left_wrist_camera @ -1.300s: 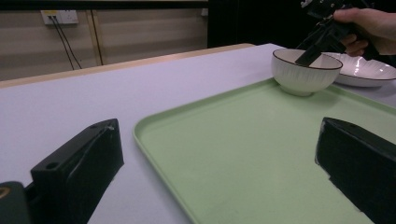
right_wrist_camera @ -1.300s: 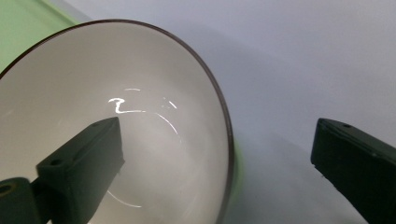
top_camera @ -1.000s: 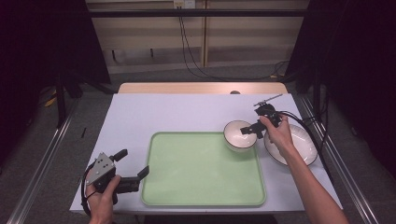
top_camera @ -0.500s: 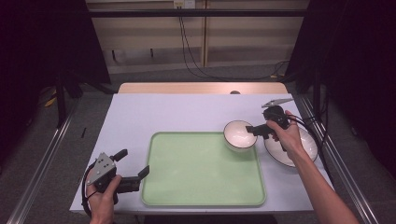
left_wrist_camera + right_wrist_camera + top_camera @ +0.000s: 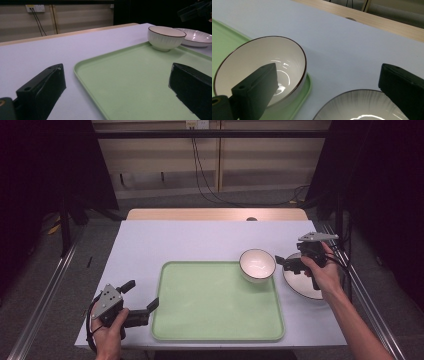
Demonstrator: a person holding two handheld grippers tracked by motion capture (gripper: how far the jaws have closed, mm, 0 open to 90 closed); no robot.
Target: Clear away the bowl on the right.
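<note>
the bowl [image 5: 257,265] sits on the tray's [image 5: 215,320] far right corner, partly over the rim. it can tip or slide off. the plate [image 5: 305,282] lies just beside it. the right gripper [image 5: 292,265], wide and empty, could bump either. the left gripper [image 5: 142,302] is wide too, at the tray's near left corner.

plate [image 5: 303,281]: near side under right hand | plate [image 5: 362,107]: cut by bottom edge

A pale lavender-white tabletop [image 5: 200,242] with a light wooden far edge [image 5: 215,214] stands on grey floor [image 5: 45,270]; black cables [image 5: 200,165] hang down a beige panelled wall [image 5: 160,165].
</note>
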